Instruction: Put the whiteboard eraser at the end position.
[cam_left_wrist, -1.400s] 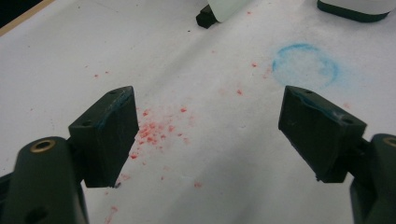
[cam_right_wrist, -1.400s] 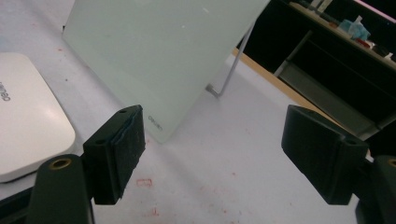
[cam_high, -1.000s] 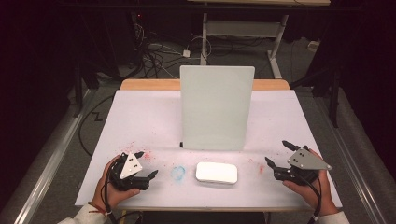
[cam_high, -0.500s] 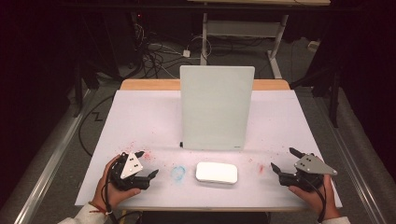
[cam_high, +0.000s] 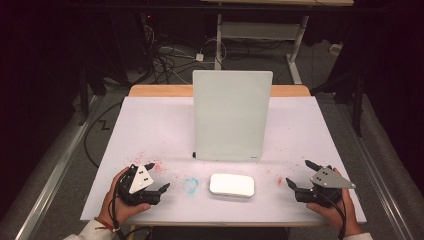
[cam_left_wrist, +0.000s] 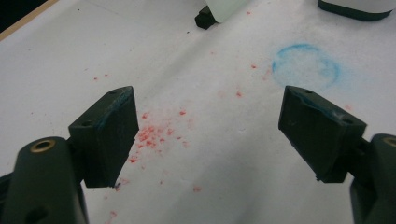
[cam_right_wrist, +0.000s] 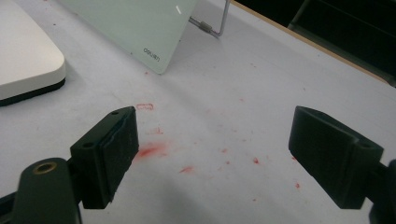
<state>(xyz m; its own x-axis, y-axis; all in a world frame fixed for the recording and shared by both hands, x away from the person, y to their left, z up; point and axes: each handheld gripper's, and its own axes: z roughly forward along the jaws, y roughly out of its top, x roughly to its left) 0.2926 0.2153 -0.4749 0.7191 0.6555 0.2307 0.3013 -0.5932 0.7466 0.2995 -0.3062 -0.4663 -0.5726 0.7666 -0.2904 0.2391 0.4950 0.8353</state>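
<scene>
A white board (cam_high: 232, 115) stands upright on a wire stand at the middle of the table. In front of it lies a white eraser (cam_high: 231, 185) with a dark base, and a blue chalky ring (cam_high: 190, 184) marks the sheet to its left. My left gripper (cam_high: 158, 175) rests at the front left, open over red specks (cam_left_wrist: 149, 135), with nothing between its jaws. My right gripper (cam_high: 298, 172) sits at the front right, right of the eraser. Its jaws have just been opening and now stand wide apart, with only the stained sheet (cam_right_wrist: 212, 140) between them.
The white sheet (cam_high: 150, 130) covers the tabletop and carries red smears (cam_right_wrist: 152, 150) near both hands. The board's lower corner (cam_right_wrist: 154, 56) and the eraser's end (cam_right_wrist: 23, 60) lie ahead of the right gripper. Cables and desk legs (cam_high: 220, 35) stand beyond the table's far edge.
The right gripper's jaws have spread wider, and that hand has drifted slightly toward the front right. The left hand, the eraser and the board have stayed put.
</scene>
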